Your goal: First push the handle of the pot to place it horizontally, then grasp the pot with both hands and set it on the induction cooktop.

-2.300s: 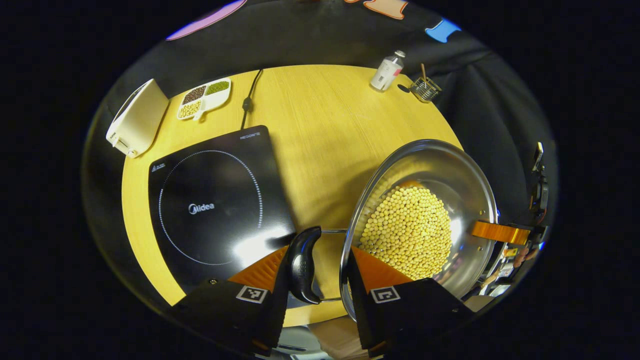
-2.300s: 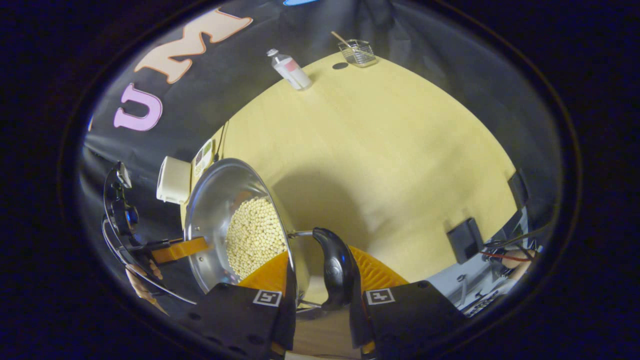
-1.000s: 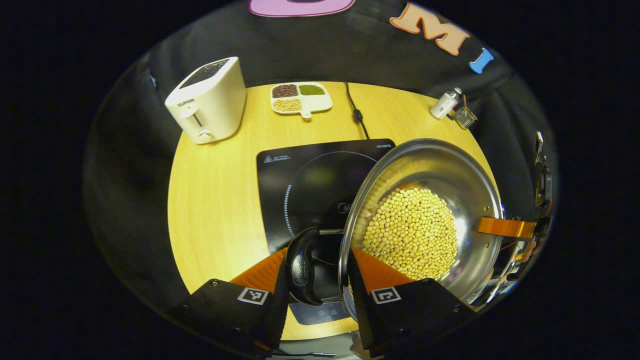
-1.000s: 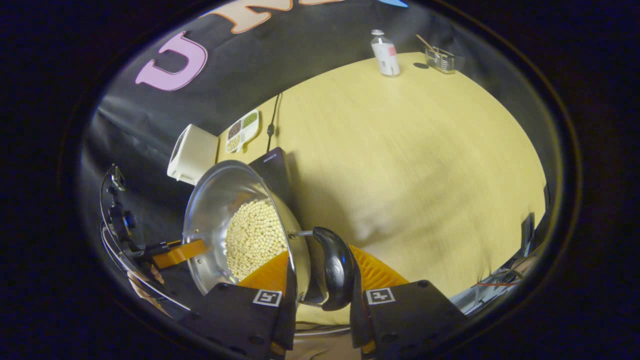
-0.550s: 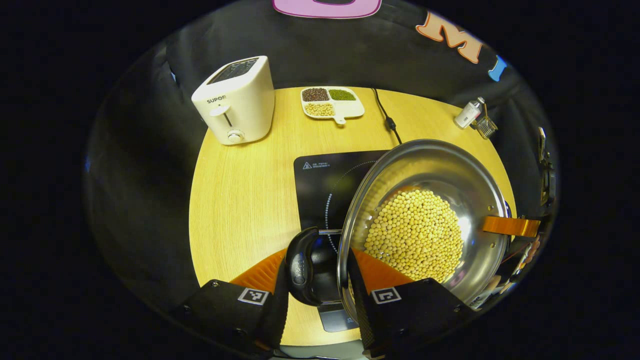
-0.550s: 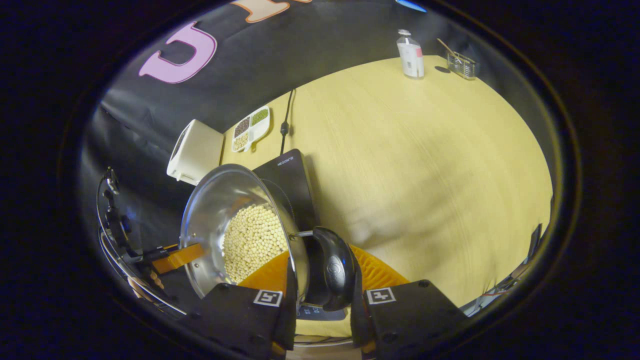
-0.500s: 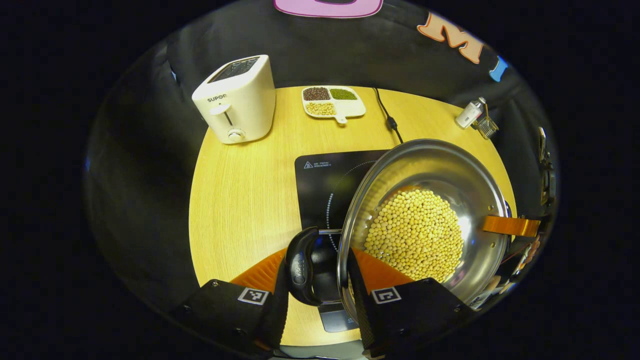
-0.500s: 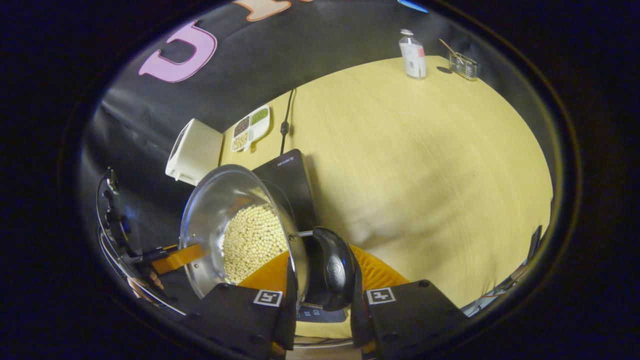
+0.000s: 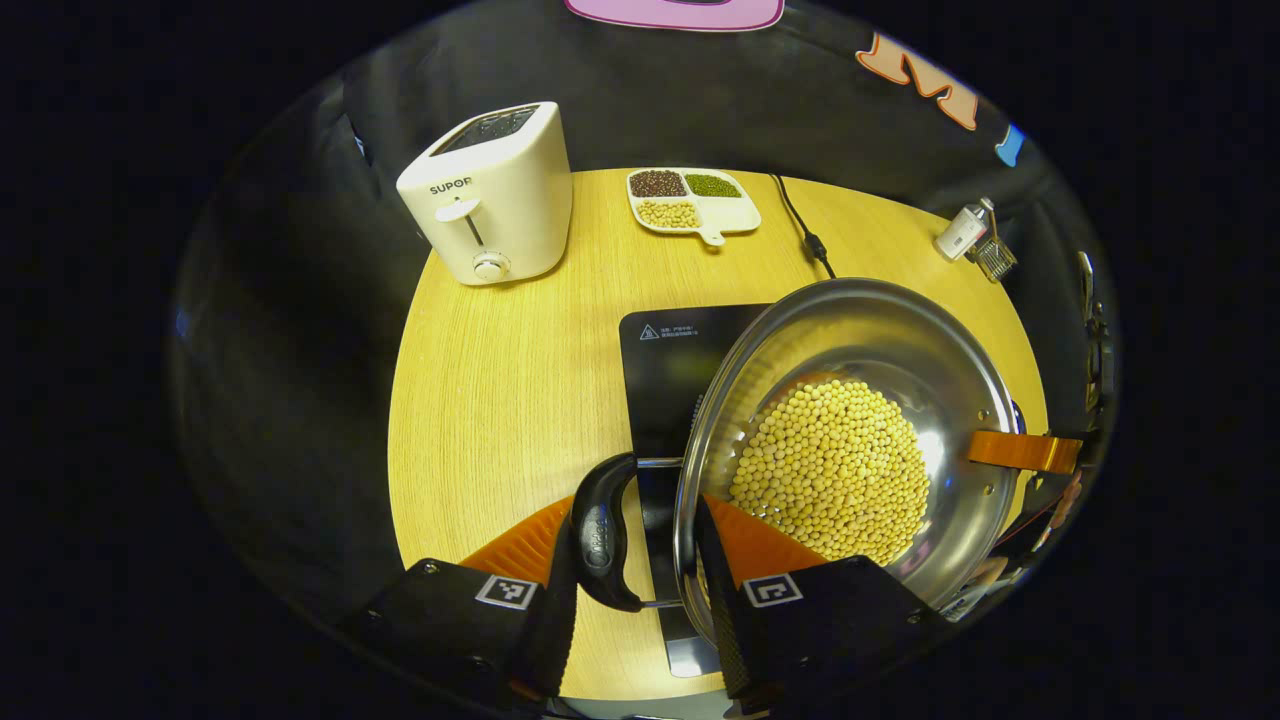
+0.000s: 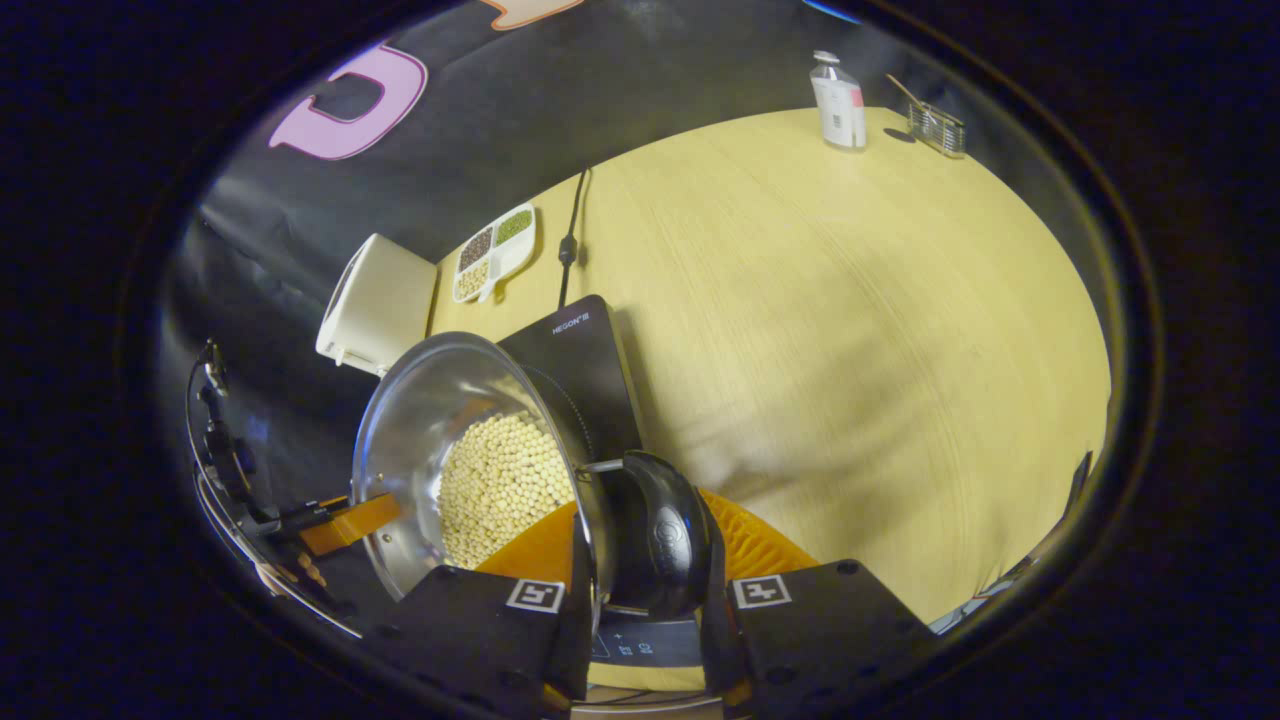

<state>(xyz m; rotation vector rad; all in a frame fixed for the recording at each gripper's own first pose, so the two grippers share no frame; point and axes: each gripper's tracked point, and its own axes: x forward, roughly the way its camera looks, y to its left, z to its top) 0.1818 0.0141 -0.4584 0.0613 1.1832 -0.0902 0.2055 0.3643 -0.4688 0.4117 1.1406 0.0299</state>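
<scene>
A steel pot (image 9: 860,330) holding soybeans (image 9: 835,470) hangs over the black induction cooktop (image 9: 665,350); whether it touches the cooktop I cannot tell. My left gripper (image 9: 640,505) is shut on the pot's black left handle (image 9: 603,530), one finger outside the handle and one inside the pot wall. In the right gripper view, my right gripper (image 10: 640,510) is shut the same way on the opposite black handle (image 10: 660,535) of the pot (image 10: 430,420), with the cooktop (image 10: 575,350) just beyond. Each view shows the other gripper's finger at the far rim.
On the round wooden table (image 9: 500,380) stand a white toaster (image 9: 490,195) and a divided dish of beans (image 9: 690,200) at the back. The cooktop's cable (image 9: 805,235) runs to the back edge. A small bottle (image 10: 838,100) and a glass holder (image 10: 935,125) sit far right.
Both grippers have carried the pot leftwards across the table until it is over the cooktop. Both stay shut on the handles.
</scene>
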